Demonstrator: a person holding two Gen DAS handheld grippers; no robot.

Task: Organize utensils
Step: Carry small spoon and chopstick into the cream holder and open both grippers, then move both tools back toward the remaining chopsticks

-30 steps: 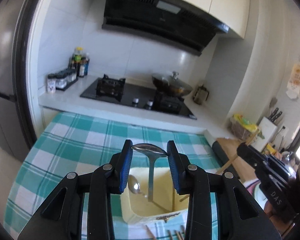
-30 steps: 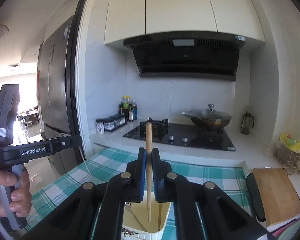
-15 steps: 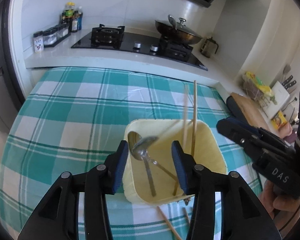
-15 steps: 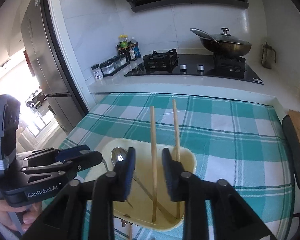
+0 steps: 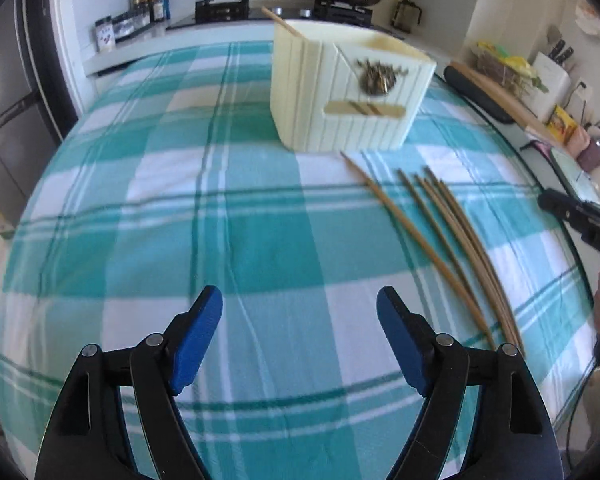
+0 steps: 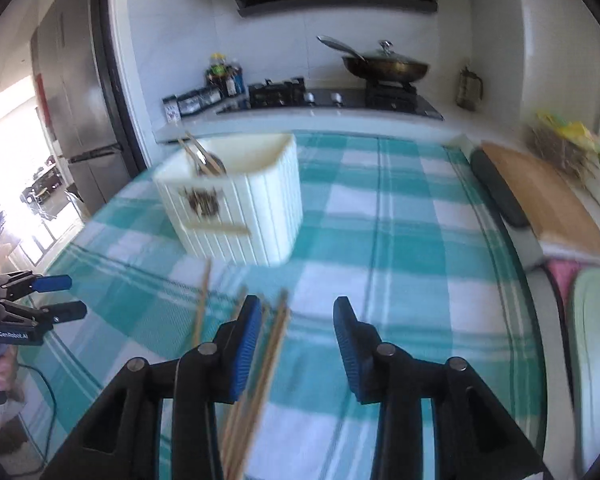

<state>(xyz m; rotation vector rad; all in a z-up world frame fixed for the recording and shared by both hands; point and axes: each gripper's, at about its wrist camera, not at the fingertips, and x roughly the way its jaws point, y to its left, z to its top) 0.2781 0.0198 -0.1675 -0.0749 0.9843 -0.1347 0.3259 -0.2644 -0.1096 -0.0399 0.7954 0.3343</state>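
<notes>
A cream ribbed utensil box stands on the teal checked tablecloth; it also shows in the right wrist view. A chopstick end sticks out of it, and chopsticks and a spoon show at its rim. Several loose chopsticks lie on the cloth in front of the box, right of my left gripper, which is open and empty low over the cloth. My right gripper is open and empty, with the loose chopsticks under its left finger.
A counter with a gas hob, a lidded wok and spice jars runs behind the table. A wooden cutting board and a knife block stand at the right. A fridge is at the left.
Both grippers have pulled back from above the box and dropped low over the cloth, jaws wider. The spoon and chopstick they released stay in the box.
</notes>
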